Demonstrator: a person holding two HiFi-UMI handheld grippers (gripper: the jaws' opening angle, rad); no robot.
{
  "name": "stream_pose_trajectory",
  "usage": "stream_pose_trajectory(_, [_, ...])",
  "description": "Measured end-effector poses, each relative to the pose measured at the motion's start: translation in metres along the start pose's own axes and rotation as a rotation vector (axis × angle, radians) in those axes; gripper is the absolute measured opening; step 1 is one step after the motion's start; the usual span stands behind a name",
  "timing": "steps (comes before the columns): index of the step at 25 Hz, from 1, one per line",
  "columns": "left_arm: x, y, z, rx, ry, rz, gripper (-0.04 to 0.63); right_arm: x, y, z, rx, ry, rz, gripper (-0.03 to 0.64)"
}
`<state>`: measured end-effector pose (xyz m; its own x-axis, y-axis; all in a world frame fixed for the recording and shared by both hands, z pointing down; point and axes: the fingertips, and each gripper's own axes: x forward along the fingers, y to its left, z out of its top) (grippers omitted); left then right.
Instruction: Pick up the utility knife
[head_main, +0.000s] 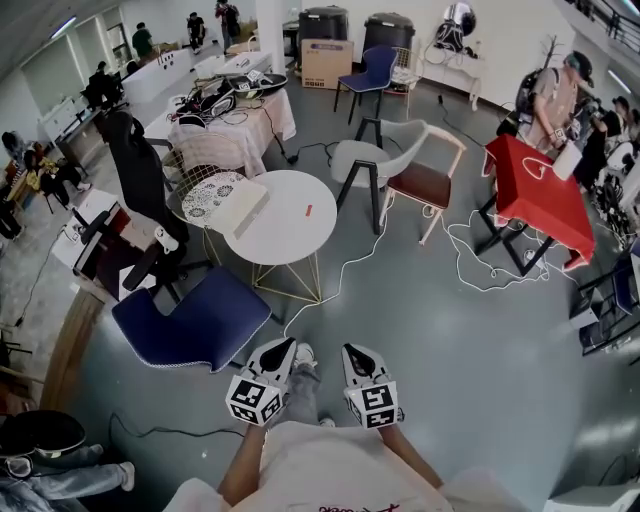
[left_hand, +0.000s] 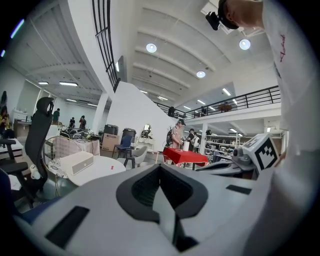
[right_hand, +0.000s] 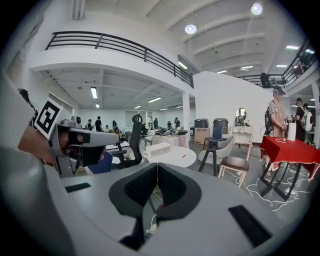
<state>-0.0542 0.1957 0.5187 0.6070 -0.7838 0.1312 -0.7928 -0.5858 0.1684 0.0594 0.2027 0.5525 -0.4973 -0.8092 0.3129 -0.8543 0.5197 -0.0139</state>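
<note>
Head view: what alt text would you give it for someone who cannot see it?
Seen from above, a person holds a left gripper and right gripper, both shut and empty, over a grey floor. Ahead stands a round white table bearing a small red item and a white box, with a blue chair beside it.

red utility knife (head_main: 308, 211) lies on white table (head_main: 285, 250).

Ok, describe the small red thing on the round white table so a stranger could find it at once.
Find the round white table in the middle of the room, between the chairs. On it lie a long white box at the left and, right of it, the utility knife. It is the small red sliver, the only red thing on that tabletop.
</note>
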Motion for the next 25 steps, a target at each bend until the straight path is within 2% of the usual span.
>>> stream_pose_trajectory(11, [0.074,0.036,0.009,-0.022,-0.007,-0.071,0.012,0.068,-0.044,0.016,-0.008,0.023,-0.001,0.017])
stream_pose_trajectory(15, [0.104,0.052,0.020,0.010,0.009,-0.094,0.012,0.098,-0.063,0.029,-0.007,0.030,-0.002,0.017])
stream_pose_trajectory(25, [0.173,0.121,0.052,-0.008,0.021,-0.097,0.012,0.183,-0.102,0.075,-0.010,0.027,-0.001,0.017])
